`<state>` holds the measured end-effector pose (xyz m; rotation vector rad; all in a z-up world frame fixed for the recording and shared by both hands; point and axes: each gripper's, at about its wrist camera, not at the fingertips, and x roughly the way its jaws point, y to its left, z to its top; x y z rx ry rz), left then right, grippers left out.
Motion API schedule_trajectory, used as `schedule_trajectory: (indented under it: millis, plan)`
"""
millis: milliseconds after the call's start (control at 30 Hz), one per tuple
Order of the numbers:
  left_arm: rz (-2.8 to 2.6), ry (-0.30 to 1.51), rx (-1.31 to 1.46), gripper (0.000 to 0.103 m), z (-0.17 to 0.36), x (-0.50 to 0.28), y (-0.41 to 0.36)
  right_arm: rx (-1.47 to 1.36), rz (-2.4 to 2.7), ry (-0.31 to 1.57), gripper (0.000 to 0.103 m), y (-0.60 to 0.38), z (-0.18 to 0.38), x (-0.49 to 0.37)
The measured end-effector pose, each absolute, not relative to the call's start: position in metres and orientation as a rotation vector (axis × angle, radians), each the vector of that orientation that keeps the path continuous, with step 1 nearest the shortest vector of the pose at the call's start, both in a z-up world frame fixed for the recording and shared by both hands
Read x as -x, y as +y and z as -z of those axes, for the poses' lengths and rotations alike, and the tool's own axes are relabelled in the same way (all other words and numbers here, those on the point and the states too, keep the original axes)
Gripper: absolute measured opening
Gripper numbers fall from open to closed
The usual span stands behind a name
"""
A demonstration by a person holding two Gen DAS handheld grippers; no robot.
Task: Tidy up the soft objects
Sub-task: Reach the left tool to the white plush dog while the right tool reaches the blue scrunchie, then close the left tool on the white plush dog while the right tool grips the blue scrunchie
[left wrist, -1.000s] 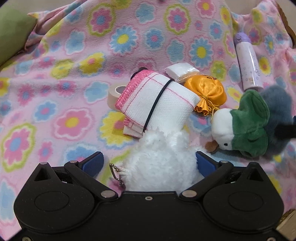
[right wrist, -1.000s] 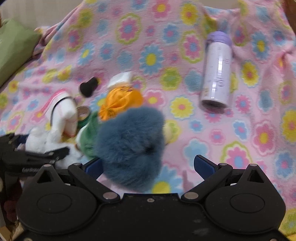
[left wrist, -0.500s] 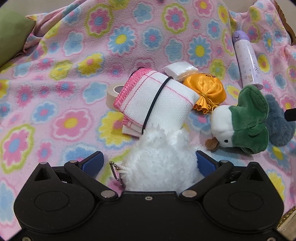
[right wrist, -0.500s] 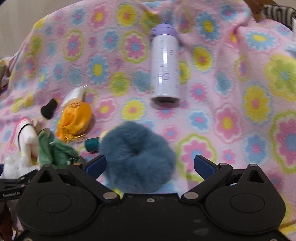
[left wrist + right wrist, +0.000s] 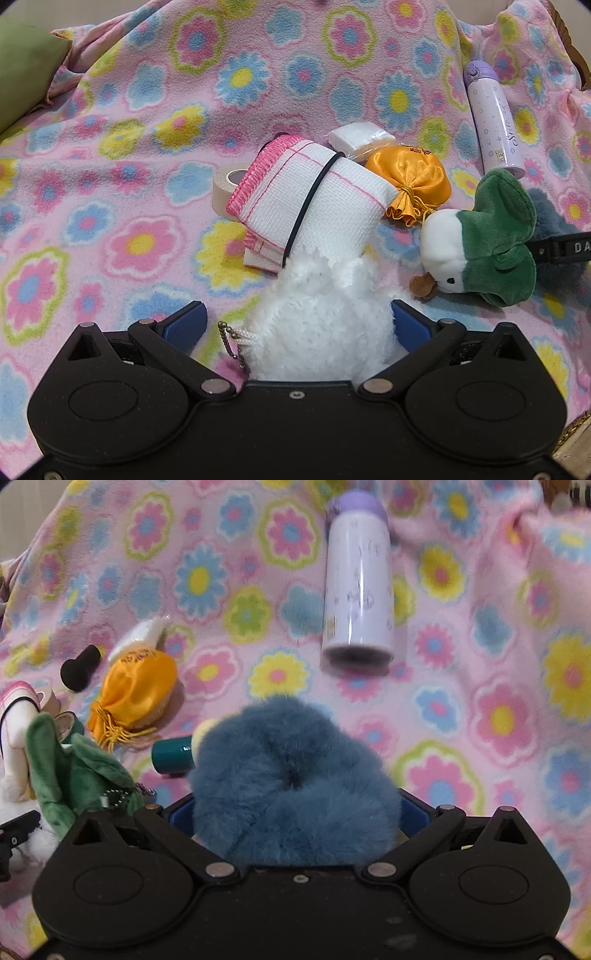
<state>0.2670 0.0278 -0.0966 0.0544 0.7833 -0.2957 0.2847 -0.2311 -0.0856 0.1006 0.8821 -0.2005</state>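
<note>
Left claw (image 5: 295, 325): spread wide around the fluffy white plush toy (image 5: 317, 325) at bottom centre, its left blue pad (image 5: 184, 325) clear of the fur. Above it lies the white cloth roll with pink stitched edge (image 5: 314, 206); at right, the green-hooded white plush duck (image 5: 476, 247). Right claw (image 5: 295, 812): closed against the furry blue scrunchie (image 5: 291, 779) at lower centre. The lilac cylindrical bottle (image 5: 358, 587) lies at upper centre on the pink floral fleece blanket (image 5: 480, 664); the orange satin drawstring pouch (image 5: 133, 694) is at left.

Blue scrunchie (image 5: 295, 775); pink, seemingly floral blanket (image 5: 480, 664).
</note>
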Motion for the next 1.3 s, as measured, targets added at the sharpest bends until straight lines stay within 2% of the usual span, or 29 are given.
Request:
schedule_trajectory:
  millis: [133, 233, 333, 367, 400, 533, 700, 900, 1133, 1233, 1300]
  plan:
    - [0.3, 0.791, -0.048, 0.101, 0.095, -0.267, 0.028, -0.089, 0.192, 0.851, 0.102, -0.229, 0.089, -0.278]
    - [0.312, 0.798, -0.04, 0.099, 0.093, -0.265, 0.028, -0.102, 0.193, 0.84, 0.092, -0.231, 0.087, -0.275]
    - [0.347, 0.794, -0.037, 0.082, 0.088, -0.259, 0.027, -0.129, 0.182, 0.833, 0.075, -0.235, 0.082, -0.273]
    - [0.369, 0.794, -0.034, 0.07, 0.087, -0.257, 0.026, -0.139, 0.179, 0.831, 0.071, -0.237, 0.081, -0.273]
    - [0.386, 0.796, -0.034, 0.066, 0.085, -0.256, 0.026, -0.149, 0.177, 0.829, 0.068, -0.238, 0.079, -0.272]
    - [0.385, 0.791, -0.073, 0.066, 0.08, -0.249, 0.023, -0.175, 0.179, 0.825, 0.067, -0.243, 0.077, -0.267]
    - [0.396, 0.798, -0.089, 0.082, 0.075, -0.239, 0.032, -0.209, 0.175, 0.823, 0.068, -0.25, 0.077, -0.264]
    - [0.376, 0.772, -0.173, 0.082, 0.074, -0.229, 0.037, -0.203, 0.169, 0.824, 0.071, -0.247, 0.078, -0.266]
    - [0.447, 0.733, -0.468, 0.086, 0.08, -0.217, 0.02, -0.212, 0.161, 0.825, 0.072, -0.249, 0.079, -0.265]
    - [0.443, 0.747, -0.462, 0.082, 0.079, -0.225, 0.018, -0.212, 0.161, 0.825, 0.073, -0.249, 0.079, -0.265]
    - [0.422, 0.763, -0.42, 0.064, 0.08, -0.232, 0.02, -0.212, 0.161, 0.824, 0.073, -0.249, 0.079, -0.265]
